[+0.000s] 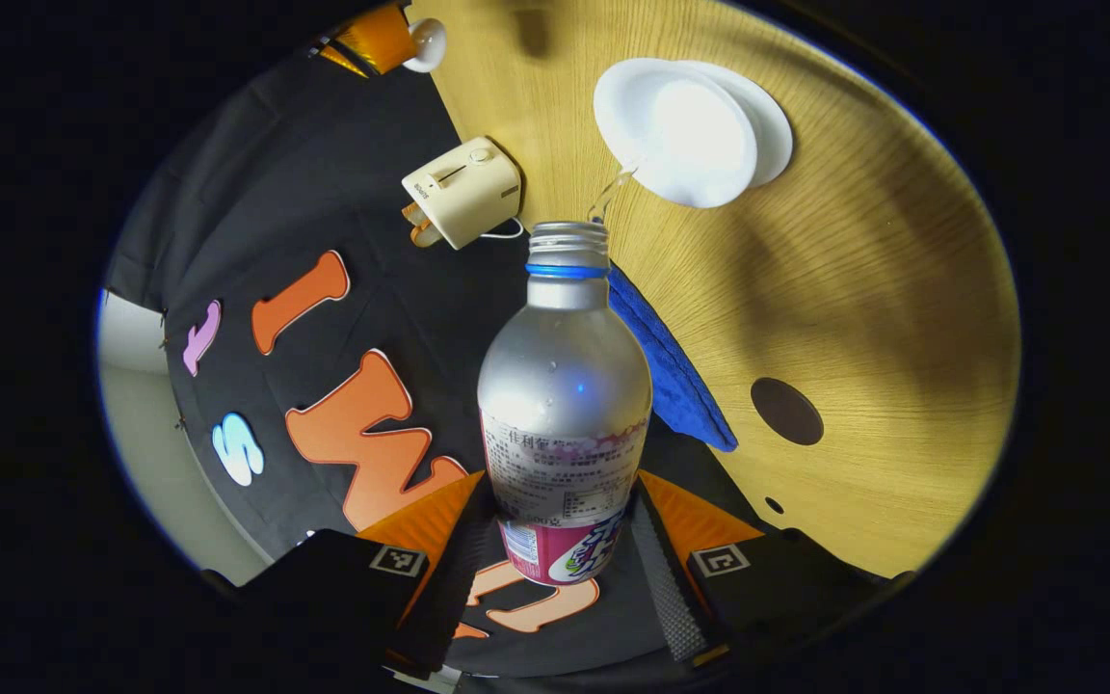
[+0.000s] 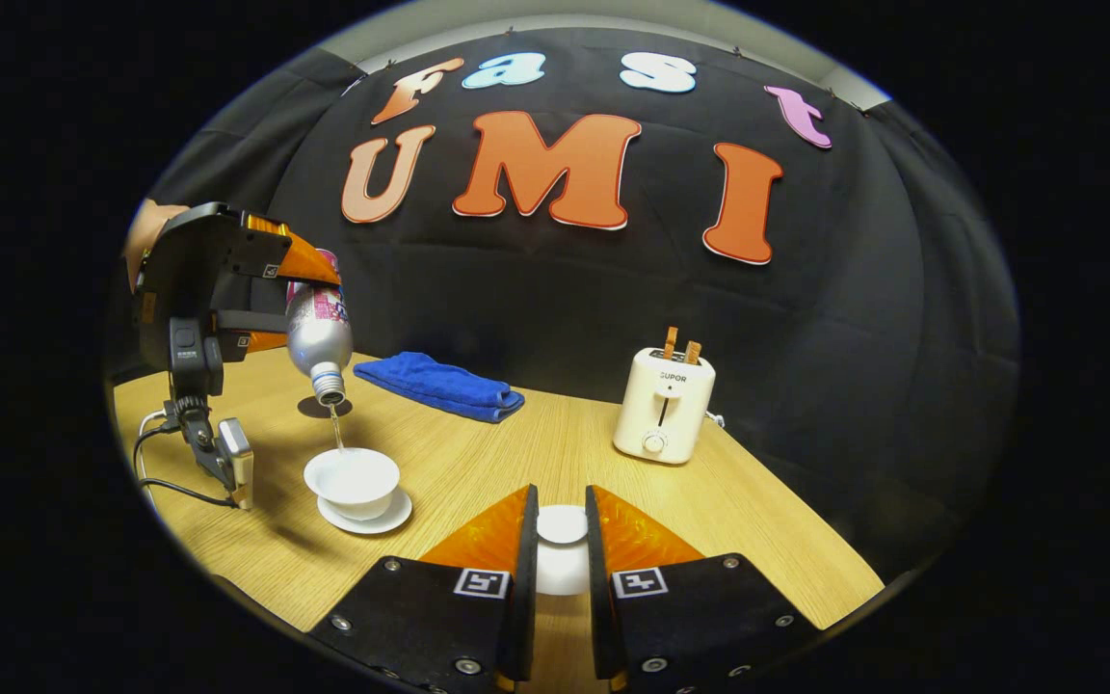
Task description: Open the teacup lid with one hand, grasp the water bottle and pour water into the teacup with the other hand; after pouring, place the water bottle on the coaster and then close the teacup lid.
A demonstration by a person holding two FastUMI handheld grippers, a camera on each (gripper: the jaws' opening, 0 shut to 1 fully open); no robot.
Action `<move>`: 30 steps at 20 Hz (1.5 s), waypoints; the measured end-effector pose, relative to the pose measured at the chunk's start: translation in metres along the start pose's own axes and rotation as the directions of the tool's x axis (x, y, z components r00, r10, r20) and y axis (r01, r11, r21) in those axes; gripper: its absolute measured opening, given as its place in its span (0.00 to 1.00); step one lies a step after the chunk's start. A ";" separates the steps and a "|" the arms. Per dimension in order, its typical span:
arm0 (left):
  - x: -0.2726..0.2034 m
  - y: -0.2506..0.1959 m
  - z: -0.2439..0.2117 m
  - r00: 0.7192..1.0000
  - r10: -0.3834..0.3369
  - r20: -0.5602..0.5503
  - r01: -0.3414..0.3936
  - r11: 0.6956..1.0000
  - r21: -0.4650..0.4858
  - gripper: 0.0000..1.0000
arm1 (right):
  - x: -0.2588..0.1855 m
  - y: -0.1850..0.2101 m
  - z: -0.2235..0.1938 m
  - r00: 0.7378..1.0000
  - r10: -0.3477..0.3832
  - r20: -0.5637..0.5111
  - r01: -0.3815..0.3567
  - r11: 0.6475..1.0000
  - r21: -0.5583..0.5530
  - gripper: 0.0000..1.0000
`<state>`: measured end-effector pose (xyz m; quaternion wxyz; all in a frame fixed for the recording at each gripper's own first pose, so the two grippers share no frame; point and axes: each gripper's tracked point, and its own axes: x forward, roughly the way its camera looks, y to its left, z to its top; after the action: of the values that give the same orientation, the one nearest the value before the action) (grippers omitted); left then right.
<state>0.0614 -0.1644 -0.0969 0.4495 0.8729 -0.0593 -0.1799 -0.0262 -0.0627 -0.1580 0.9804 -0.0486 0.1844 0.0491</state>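
While one water bottle (image 1: 563,405) sits clamped between the left gripper (image 1: 555,569) fingers in the left gripper view, its open mouth tips toward one white teacup (image 1: 678,130) on a saucer (image 1: 775,130), and a thin stream of water (image 1: 610,193) runs from the neck toward the cup's rim. On the wooden table (image 1: 883,318) I count one blue towel (image 1: 675,381), one dark round coaster (image 1: 786,411) lying bare and well apart from the cup, and one cream toaster (image 1: 463,191) near the black cloth wall.

From the right gripper view, the left gripper (image 2: 309,289) hangs above the table (image 2: 536,453) with the bottle (image 2: 318,333) turned mouth-down, water (image 2: 336,429) falling into the uncovered teacup (image 2: 352,479), which stands on its saucer (image 2: 364,520). One folded towel (image 2: 441,384) lies behind it, and one toaster (image 2: 663,405) stands to the right with two slices of toast (image 2: 680,344) poking from its slots. The right gripper (image 2: 561,559) is narrowed on one white teacup lid (image 2: 562,528), both fingers pressing its sides. A cable (image 2: 170,487) trails from the left gripper's handle.
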 end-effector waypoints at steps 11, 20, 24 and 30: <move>0.001 -0.009 0.005 1.000 0.010 0.014 -0.010 0.999 0.037 0.85 | 0.001 0.005 0.002 1.000 0.002 -0.001 -0.002 1.000 0.000 0.25; 0.002 -0.008 0.005 0.998 0.052 0.024 -0.051 0.998 -0.040 0.87 | 0.002 0.024 0.009 1.000 0.026 0.007 -0.026 0.999 -0.024 0.24; -0.004 -0.001 0.002 0.994 0.101 0.034 -0.096 0.988 -0.122 0.84 | 0.003 0.036 0.016 0.999 0.041 0.015 -0.041 0.999 -0.033 0.25; -0.011 -0.005 -0.007 0.990 0.136 0.031 -0.117 0.935 -0.334 0.80 | 0.006 0.061 0.028 0.995 0.094 0.031 -0.094 0.996 -0.008 0.25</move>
<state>0.0539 -0.1527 -0.0945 0.5989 0.7741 -0.0963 -0.1815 -0.0177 0.0011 -0.1384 0.9796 -0.0423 0.1708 0.0967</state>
